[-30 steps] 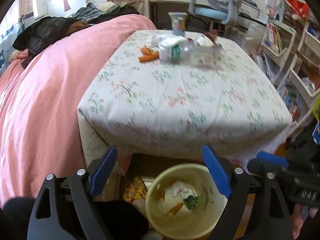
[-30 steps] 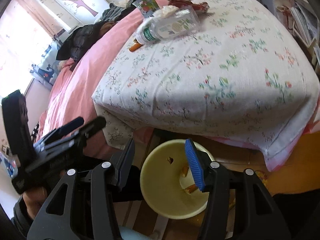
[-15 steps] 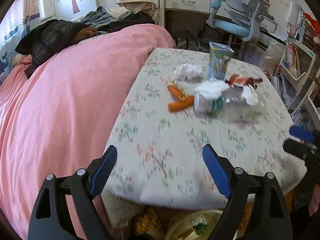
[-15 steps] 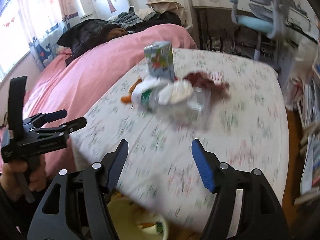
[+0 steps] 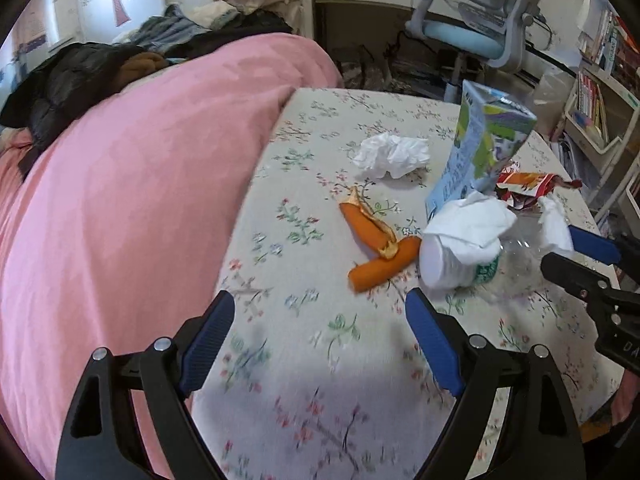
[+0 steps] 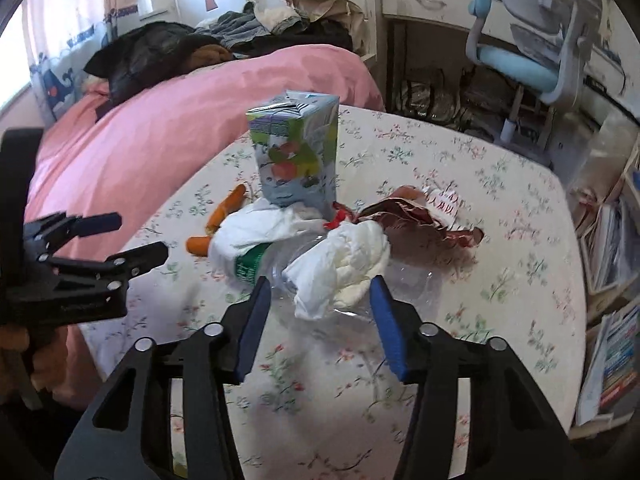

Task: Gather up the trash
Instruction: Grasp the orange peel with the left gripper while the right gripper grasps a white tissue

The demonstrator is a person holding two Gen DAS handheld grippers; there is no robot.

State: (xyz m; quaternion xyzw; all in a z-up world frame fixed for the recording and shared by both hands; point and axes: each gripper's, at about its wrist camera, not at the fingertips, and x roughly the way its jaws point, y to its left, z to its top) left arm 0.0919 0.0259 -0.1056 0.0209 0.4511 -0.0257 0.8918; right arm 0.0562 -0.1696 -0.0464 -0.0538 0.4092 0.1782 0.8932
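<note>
A floral-cloth table (image 5: 320,360) holds the trash. On it are an upright juice carton (image 5: 484,148) (image 6: 296,156), a crumpled tissue (image 5: 390,154) and orange peels (image 5: 372,232) (image 6: 228,208). A clear plastic bottle (image 5: 460,264) (image 6: 404,280) lies there too, beside a red wrapper (image 5: 524,186) (image 6: 416,216). More tissue (image 6: 344,264) is draped over the bottle. My left gripper (image 5: 320,300) (image 6: 140,234) hangs open over bare cloth, short of the peels. The jaws of my right gripper (image 6: 320,280) (image 5: 560,246) are closing, with the draped tissue and the bottle between the tips; no firm pinch shows.
A pink bedcover (image 5: 120,200) with dark clothes (image 5: 80,76) piled on it borders the table's left side. A blue office chair (image 5: 472,36) and a desk stand behind. Bookshelves (image 5: 600,112) line the right. The table's near edge lies just under both grippers.
Both grippers moved from above the yellow bin below the table edge, forward over the tabletop toward the trash. The bin has dropped out of view. The right jaws are narrower than half a second ago.
</note>
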